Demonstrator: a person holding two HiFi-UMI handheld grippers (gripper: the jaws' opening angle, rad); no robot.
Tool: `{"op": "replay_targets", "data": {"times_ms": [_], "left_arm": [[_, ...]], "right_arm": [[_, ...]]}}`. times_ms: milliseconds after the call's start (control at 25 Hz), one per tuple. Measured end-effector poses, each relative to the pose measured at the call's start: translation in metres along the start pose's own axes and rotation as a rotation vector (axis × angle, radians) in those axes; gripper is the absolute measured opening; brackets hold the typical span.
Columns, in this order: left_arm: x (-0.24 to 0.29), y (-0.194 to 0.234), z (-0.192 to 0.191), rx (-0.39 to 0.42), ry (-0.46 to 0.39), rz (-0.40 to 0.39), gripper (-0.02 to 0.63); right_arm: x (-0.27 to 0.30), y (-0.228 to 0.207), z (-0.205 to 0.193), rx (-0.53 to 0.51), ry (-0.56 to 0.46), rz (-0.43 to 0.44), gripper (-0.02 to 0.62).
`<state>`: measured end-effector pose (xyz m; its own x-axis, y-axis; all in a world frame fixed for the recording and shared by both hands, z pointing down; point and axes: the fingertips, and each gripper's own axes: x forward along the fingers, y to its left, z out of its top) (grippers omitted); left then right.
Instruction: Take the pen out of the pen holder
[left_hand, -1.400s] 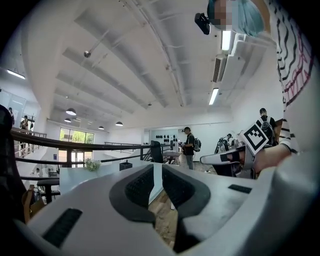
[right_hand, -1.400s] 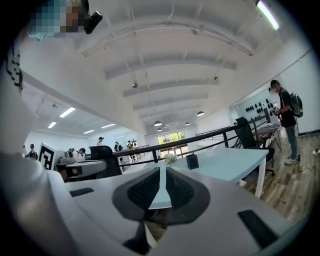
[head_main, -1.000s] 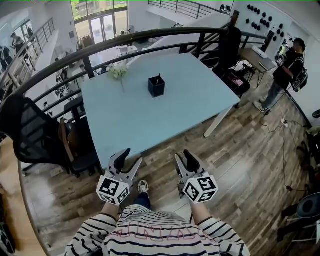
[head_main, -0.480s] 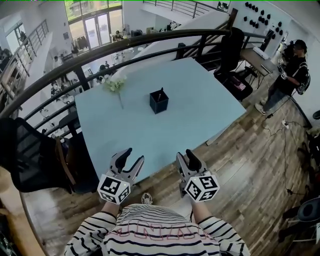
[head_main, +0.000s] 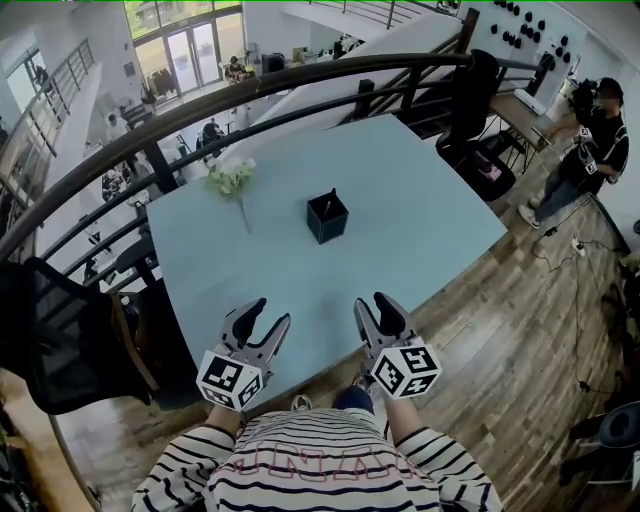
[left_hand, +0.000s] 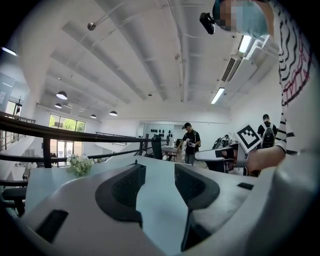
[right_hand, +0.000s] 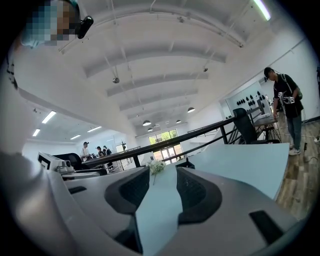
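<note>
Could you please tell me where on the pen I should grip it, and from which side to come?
Probably the short tip of the pen that shows above the rim of the pen holder, coming down from above. The rest stands inside the holder, whose walls would block a sideways grip.

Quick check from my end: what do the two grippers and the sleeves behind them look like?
The left gripper and right gripper match: light grey bodies, two dark ribbed jaws each, and a white cube with black square markers at the back. No cables show. The sleeves are striped black and white.
</note>
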<state>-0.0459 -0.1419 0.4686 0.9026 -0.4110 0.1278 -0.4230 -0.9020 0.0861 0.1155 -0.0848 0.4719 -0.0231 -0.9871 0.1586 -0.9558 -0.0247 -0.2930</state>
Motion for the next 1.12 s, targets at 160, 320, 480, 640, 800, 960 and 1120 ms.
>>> {"op": "replay_targets", "data": {"times_ms": [160,320,480,640,800,960,1120], "left_arm": [[0.022,0.016,0.003,-0.011,0.0,0.036,0.189],[0.04,0.036,0.008,-0.026,-0.009,0.103,0.189],[0.063,0.05,0.012,-0.046,-0.017,0.167,0.189],[0.085,0.066,0.019,-0.056,-0.027,0.229,0.189],[0.102,0.078,0.02,-0.064,-0.03,0.285,0.189],[0.114,0.08,0.016,-0.075,-0.026,0.342,0.189],[0.122,0.073,0.025,-0.09,-0.018,0.403,0.189]], "right_arm": [[0.03,-0.021,0.011,-0.006,0.006,0.021,0.164],[0.065,-0.038,0.024,-0.025,0.024,0.069,0.164],[0.101,-0.057,0.033,-0.044,0.059,0.117,0.164],[0.137,-0.074,0.039,-0.061,0.093,0.168,0.164],[0.171,-0.088,0.04,-0.084,0.119,0.211,0.164],[0.198,-0.105,0.039,-0.11,0.143,0.245,0.164],[0.216,-0.121,0.049,-0.124,0.176,0.273,0.164]]}}
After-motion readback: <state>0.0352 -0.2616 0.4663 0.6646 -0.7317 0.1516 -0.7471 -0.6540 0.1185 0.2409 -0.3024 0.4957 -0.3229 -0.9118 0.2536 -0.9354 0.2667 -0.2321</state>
